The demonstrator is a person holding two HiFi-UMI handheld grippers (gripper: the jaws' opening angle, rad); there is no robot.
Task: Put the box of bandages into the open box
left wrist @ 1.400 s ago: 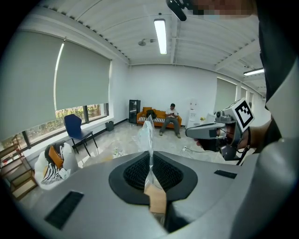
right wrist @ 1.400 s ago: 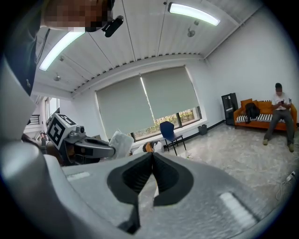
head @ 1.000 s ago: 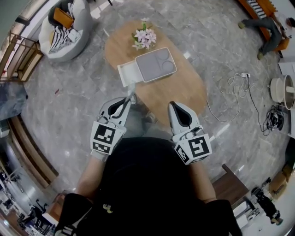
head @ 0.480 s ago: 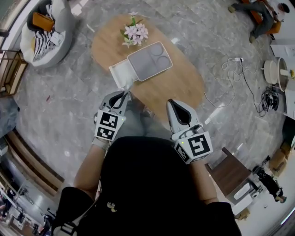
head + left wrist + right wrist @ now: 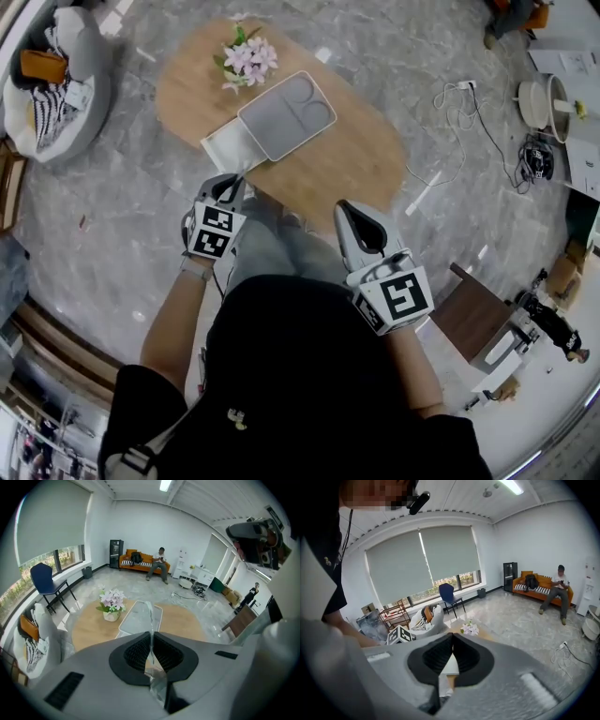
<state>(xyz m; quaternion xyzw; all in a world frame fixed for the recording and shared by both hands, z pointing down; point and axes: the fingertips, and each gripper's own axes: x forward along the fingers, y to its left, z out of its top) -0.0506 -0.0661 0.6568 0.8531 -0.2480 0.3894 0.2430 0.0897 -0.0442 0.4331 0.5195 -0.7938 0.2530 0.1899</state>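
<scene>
Left tongs (image 5: 151, 637) are clamped on a thin translucent flat pack (image 5: 149, 618), held near the white open box with grey lid (image 5: 223, 150) on the oval wooden worktop (image 5: 361, 164). Right tongs (image 5: 452, 639) are closed together with nothing between them.

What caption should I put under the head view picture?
Looking down: left gripper and right gripper held near an oval wooden table with pink flowers, a grey tray and a white box.

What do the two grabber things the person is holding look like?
The left gripper and right gripper are light grey, rounded shells that narrow to pointed jaws, with black ribbed pads inside. Each carries a white cube printed with black square markers. The person wears a black short-sleeved top.
</scene>
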